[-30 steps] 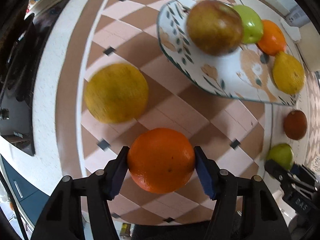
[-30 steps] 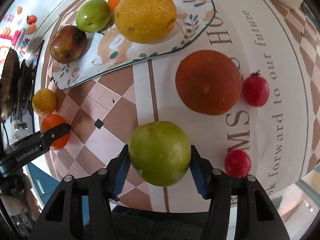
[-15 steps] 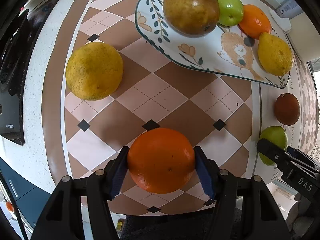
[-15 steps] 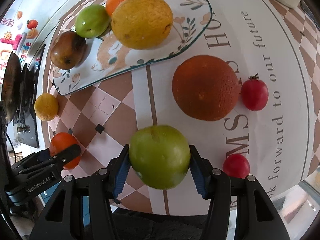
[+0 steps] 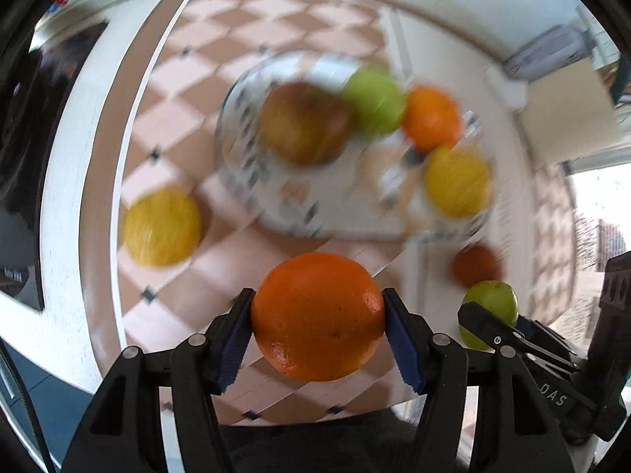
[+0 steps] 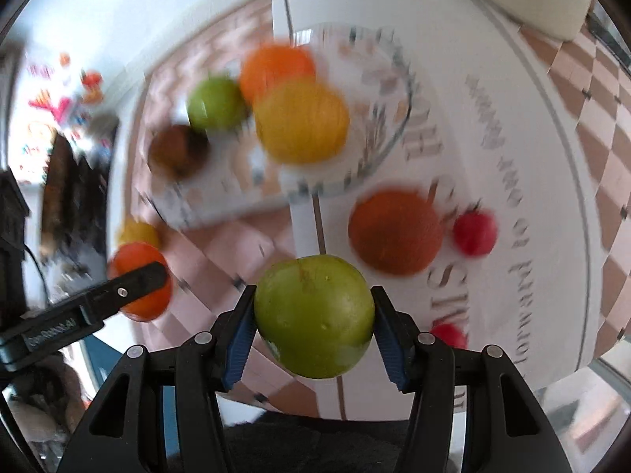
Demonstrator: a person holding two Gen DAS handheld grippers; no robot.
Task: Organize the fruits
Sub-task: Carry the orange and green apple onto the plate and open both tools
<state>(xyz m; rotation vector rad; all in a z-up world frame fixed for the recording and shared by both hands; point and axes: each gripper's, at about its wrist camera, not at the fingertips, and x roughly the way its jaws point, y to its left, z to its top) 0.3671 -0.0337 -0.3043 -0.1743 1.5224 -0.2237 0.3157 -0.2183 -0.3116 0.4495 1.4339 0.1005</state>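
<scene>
My left gripper is shut on an orange and holds it above the checkered table. My right gripper is shut on a green apple, also held in the air. The patterned plate lies ahead, blurred, and holds a brownish fruit, a green apple, an orange and a yellow fruit. The plate also shows in the right wrist view. The right gripper with its apple shows at the lower right of the left wrist view.
A yellow citrus lies on the table left of the plate. A dark orange fruit and two small red fruits lie on the white lettered part of the cloth. Dark appliances stand at the left table edge.
Both grippers have lifted and tilted with their fruits, so the table and plate look farther off and blurred. Both grips are unchanged.
</scene>
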